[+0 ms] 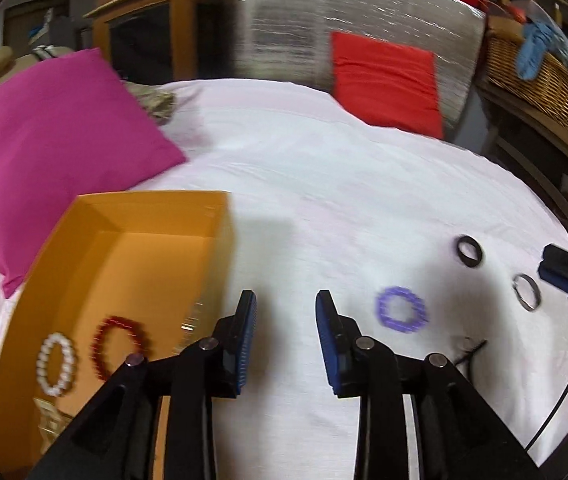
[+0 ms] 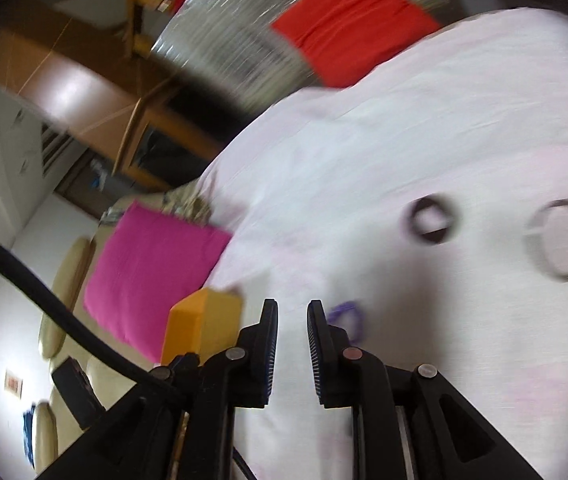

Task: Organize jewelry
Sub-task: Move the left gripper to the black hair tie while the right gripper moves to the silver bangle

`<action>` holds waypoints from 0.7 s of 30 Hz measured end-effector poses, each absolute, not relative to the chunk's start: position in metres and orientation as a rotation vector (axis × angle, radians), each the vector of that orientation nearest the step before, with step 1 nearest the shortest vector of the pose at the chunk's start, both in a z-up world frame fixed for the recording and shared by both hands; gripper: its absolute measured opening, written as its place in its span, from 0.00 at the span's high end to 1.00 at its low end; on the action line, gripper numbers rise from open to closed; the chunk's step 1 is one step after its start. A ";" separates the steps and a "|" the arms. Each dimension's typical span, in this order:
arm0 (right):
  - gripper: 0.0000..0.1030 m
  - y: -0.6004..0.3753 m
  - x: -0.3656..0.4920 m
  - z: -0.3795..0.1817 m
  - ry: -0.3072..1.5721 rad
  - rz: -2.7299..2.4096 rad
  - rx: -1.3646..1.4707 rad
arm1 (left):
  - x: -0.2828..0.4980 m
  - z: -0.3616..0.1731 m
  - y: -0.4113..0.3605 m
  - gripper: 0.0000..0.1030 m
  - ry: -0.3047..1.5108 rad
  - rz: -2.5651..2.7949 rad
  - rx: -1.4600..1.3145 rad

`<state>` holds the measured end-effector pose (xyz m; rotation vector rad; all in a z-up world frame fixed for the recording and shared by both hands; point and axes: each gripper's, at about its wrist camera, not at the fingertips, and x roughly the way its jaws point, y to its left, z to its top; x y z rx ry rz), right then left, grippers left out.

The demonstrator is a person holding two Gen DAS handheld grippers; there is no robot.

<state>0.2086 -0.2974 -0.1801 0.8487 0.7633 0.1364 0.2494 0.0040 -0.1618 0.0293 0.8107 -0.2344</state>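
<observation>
An orange box (image 1: 95,216) lies on the white sheet at the left; a white bead bracelet (image 1: 56,364) and a red bead bracelet (image 1: 119,346) lie inside. A purple bracelet (image 1: 402,309), a black ring (image 1: 470,251) and a silver ring (image 1: 526,292) lie on the sheet to the right. My left gripper (image 1: 286,300) is open and empty, just right of the box. My right gripper (image 2: 292,308) is open and empty above the sheet; it also shows at the left wrist view's right edge (image 1: 564,272). In the right wrist view, the purple bracelet (image 2: 350,318) is beside the right finger, with the black ring (image 2: 430,220) and silver ring (image 2: 564,238) beyond.
A magenta pillow (image 1: 51,148) lies behind the box and a red pillow (image 1: 384,80) at the back. A wicker basket (image 1: 536,76) stands on a shelf at the right. A small dark item (image 1: 470,352) lies near the left gripper's right finger.
</observation>
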 end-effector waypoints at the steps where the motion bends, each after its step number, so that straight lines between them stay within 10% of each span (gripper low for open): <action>1: 0.80 -0.309 0.202 -0.179 0.759 0.116 0.862 | 0.247 -0.163 -0.004 0.65 0.814 -0.251 0.037; 21: 0.80 -0.418 0.146 -0.195 0.799 -0.097 1.016 | 0.204 -0.171 -0.093 0.37 0.739 -0.359 0.280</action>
